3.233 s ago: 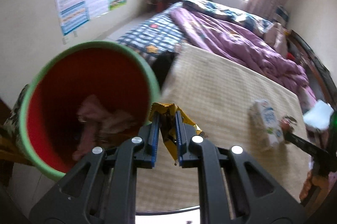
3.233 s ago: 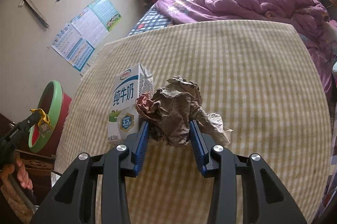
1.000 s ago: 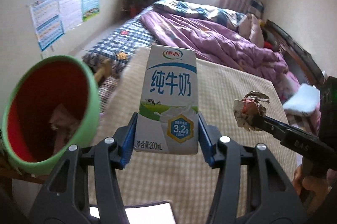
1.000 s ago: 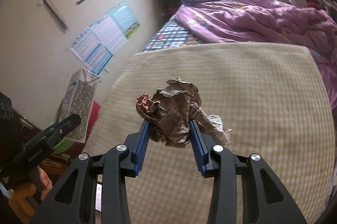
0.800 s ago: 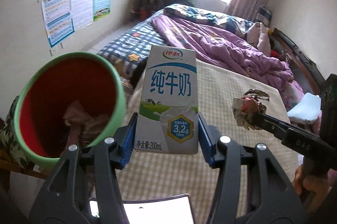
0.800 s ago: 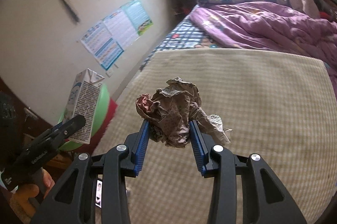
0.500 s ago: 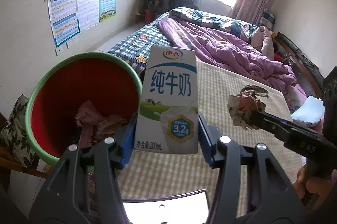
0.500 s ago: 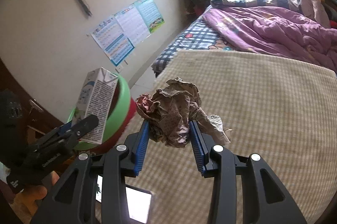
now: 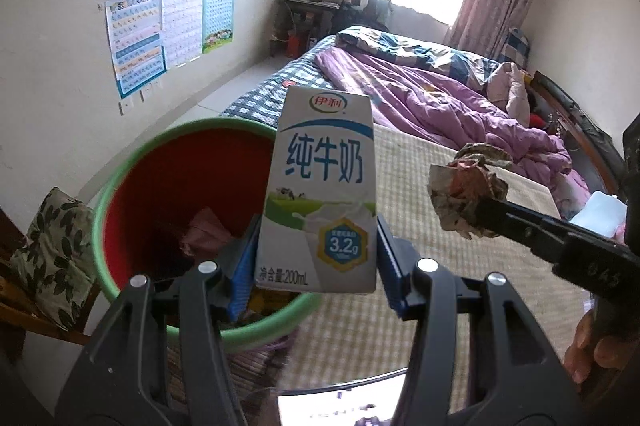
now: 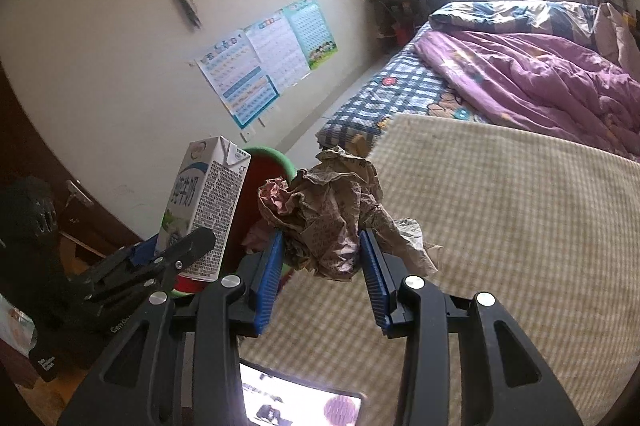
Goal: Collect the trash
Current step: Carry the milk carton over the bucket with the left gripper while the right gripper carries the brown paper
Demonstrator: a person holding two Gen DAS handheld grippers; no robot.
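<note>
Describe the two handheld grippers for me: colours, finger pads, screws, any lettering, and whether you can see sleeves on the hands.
Both are alike: the left gripper and the right gripper have matte black plastic arms, ribbed blue pads and round silver screws. From the left wrist view, the right gripper's black body bears pale embossed characters, too blurred to read. A bare hand grips it; no sleeve shows.
</note>
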